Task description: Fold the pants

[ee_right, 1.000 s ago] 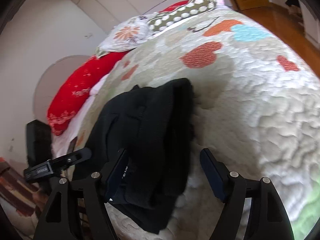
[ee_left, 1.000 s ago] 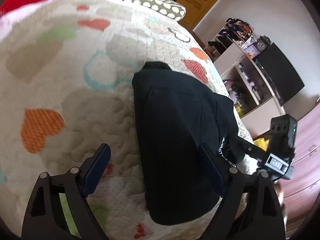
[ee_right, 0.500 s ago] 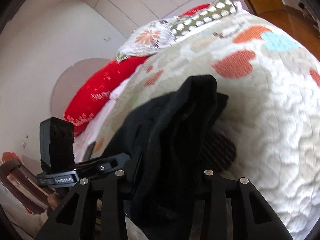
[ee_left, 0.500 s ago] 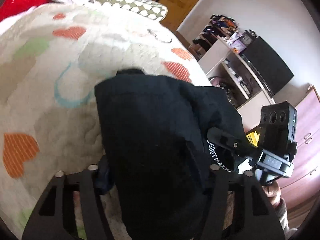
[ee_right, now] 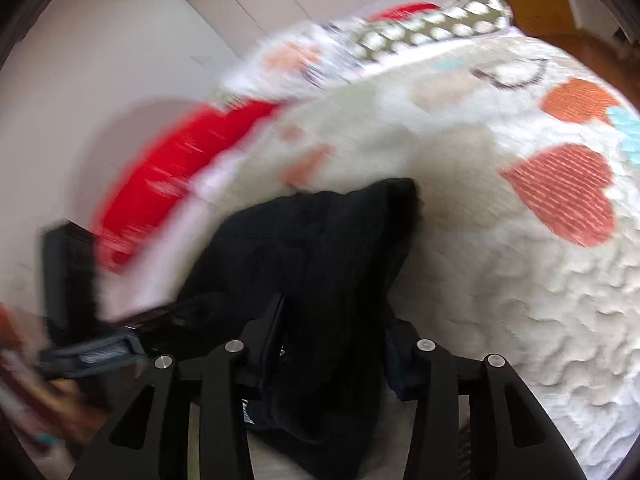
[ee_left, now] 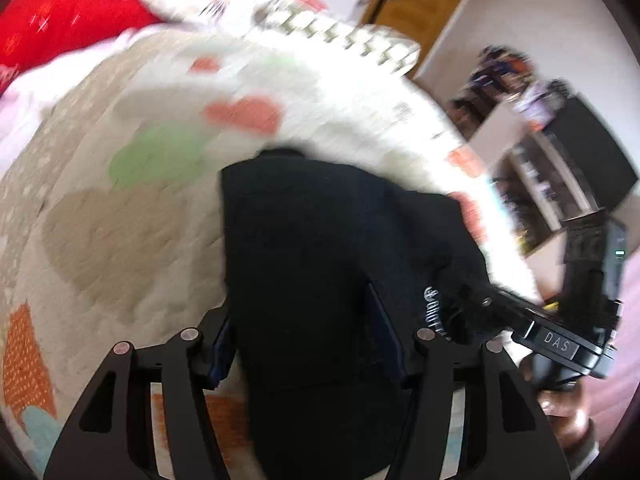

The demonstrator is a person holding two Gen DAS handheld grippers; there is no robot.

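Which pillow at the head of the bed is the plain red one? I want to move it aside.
The bright red pillow, lying leftmost; the polka-dot pillow and white flowered pillow beside it are patterned.

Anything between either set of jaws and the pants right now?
Nothing visible. The pants already sit between the jaws of the left gripper and of the right gripper; only quilt lies around them.
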